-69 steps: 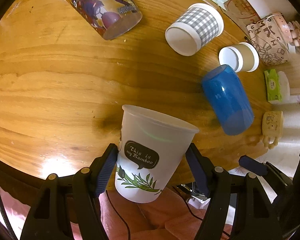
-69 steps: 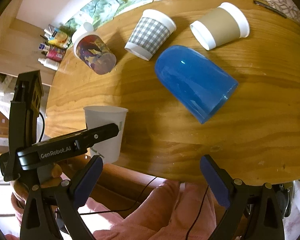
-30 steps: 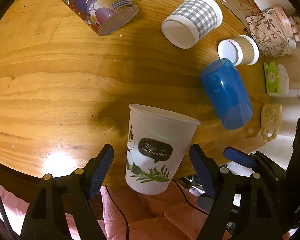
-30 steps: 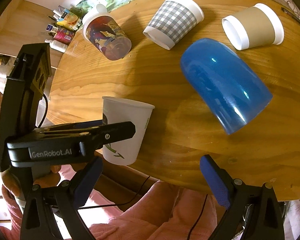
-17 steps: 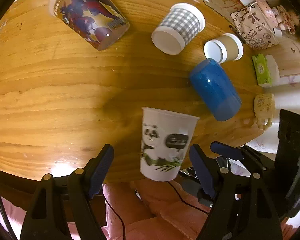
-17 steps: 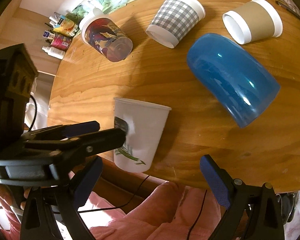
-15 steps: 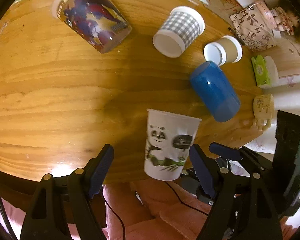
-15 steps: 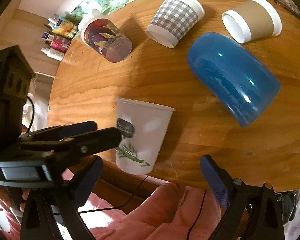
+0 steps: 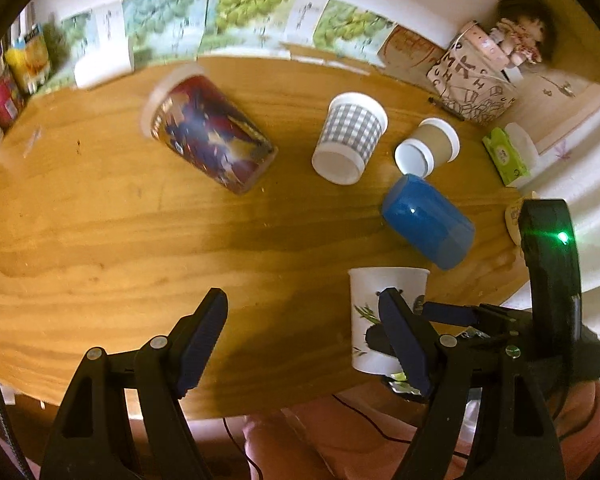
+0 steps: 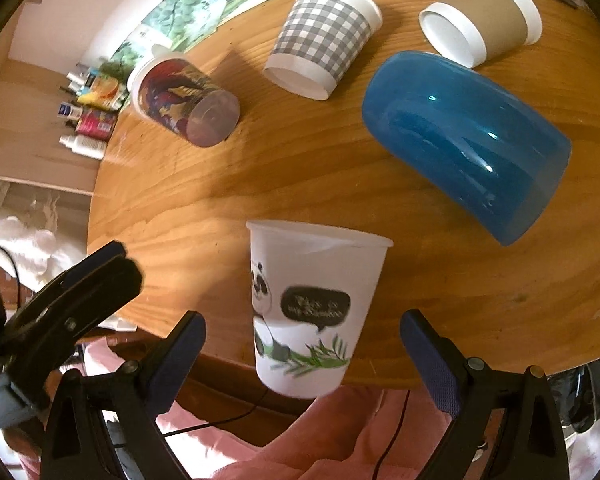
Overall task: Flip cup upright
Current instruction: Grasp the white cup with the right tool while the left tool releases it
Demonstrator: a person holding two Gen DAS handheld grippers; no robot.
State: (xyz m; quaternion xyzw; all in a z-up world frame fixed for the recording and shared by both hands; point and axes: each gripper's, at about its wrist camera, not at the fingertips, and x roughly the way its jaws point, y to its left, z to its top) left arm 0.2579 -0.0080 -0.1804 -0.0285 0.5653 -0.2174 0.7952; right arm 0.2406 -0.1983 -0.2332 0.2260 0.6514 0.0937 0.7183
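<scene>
The panda cup [image 10: 312, 308] stands upright, mouth up, at the near edge of the tabletop [image 10: 260, 168], free of both tools. The right hand-held gripper [image 10: 304, 356] has its fingers spread wide apart with the cup in the gap between them, touching neither pad. The left hand-held gripper [image 9: 304, 340] is also wide apart and holds nothing; in its view the cup [image 9: 366, 312] sits off to the right, partly behind its right finger [image 9: 400, 336], with the right tool's body beyond. Farther back, a blue cup [image 10: 468, 160] lies on its side just beyond the panda cup. A checked cup [image 10: 320, 40], a brown cup [image 10: 484, 16] and a printed cup [image 10: 180, 96] lie tipped over near the far edge, well apart from the panda cup
</scene>
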